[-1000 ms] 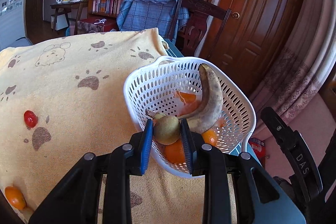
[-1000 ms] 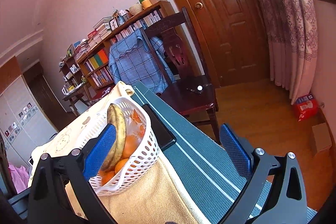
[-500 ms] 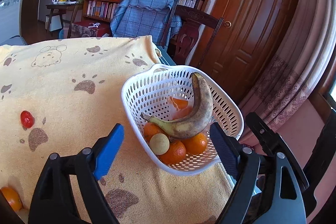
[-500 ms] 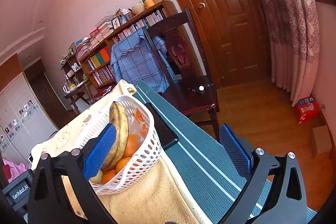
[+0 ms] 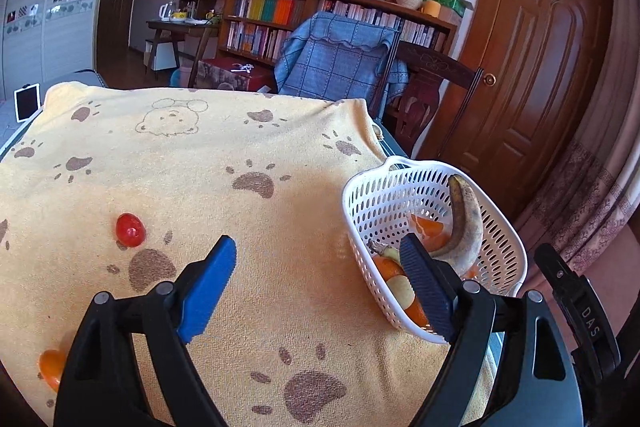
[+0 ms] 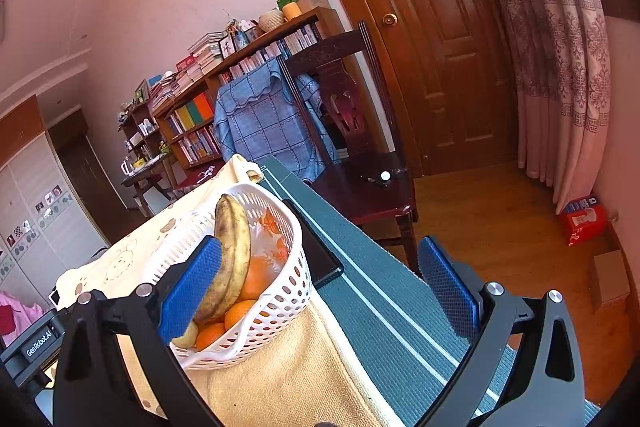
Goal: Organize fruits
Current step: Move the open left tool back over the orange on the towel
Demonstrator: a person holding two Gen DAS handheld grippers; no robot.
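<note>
- Left gripper (image 5: 318, 281) over the yellow paw-print towel (image 5: 192, 163), jaws spread wide, nothing between the blue pads.
- White basket (image 5: 500, 223) at the towel's right edge, beside the right-hand pad; inside: a spotted banana (image 5: 466, 223), several oranges (image 5: 430, 229), and a pale round fruit (image 5: 400, 289), possibly a kiwi, half hidden.
- Loose on the towel: a small red fruit (image 5: 130, 229) left of the gripper, an orange one (image 5: 52, 367) at the lower left, partly behind the gripper's frame.
- Right gripper (image 6: 320, 287) above the table's teal edge (image 6: 384, 307), jaws wide, holding nothing.
</note>
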